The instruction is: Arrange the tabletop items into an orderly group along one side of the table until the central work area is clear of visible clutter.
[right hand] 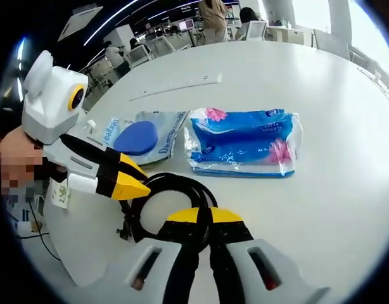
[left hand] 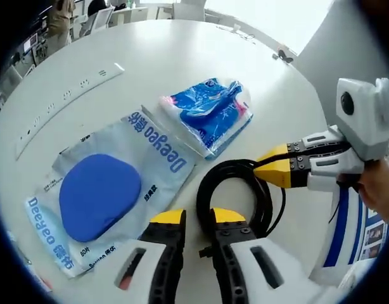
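Both tongs are working on the coiled black cable (left hand: 235,183) lying on the white desk (left hand: 182,57). The right tongs (right hand: 204,215) are pinching it; the left tongs (left hand: 197,218) are standing slightly spread beside it. Next, carrying it toward the blue packets (right hand: 242,139) probably needs a firm grip.

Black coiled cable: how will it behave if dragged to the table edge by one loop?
Black coiled cable looks loose and untied, so it will likely flop and uncoil. The right gripper seems shut on one loop; the rest would probably trail. The white table looks smooth, so it should slide easily.
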### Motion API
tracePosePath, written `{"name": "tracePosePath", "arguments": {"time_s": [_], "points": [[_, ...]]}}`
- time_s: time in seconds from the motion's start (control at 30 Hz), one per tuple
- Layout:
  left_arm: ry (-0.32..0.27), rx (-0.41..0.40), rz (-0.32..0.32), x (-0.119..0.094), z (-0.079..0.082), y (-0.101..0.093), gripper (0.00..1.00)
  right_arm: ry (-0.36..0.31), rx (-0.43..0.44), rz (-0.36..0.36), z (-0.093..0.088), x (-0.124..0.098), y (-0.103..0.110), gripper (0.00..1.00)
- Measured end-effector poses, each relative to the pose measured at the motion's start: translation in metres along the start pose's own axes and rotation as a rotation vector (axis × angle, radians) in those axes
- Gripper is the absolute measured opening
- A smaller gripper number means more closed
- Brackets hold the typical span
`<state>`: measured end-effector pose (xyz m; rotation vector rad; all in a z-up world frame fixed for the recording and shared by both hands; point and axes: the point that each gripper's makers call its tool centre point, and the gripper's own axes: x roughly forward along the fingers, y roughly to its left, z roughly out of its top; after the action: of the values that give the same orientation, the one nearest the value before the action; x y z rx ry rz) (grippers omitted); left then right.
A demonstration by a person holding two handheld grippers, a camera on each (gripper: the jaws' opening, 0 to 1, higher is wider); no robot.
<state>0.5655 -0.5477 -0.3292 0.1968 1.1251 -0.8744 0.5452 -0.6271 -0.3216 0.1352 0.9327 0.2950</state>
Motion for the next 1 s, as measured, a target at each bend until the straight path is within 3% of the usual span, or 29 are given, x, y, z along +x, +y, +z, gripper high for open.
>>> {"name": "tracePosePath", "arguments": {"time_s": [0.47,1.0], "points": [[-0.015,0.000,-0.008,-0.007,0.002,-0.001,0.19,-0.027,-0.010,-0.024,0.004,-0.008,-0.007,0.13],[-0.040,0.014,-0.016,-0.018,0.005,-0.005,0.32,-0.046,-0.029,-0.028,0.010,-0.016,-0.006,0.24]]}}
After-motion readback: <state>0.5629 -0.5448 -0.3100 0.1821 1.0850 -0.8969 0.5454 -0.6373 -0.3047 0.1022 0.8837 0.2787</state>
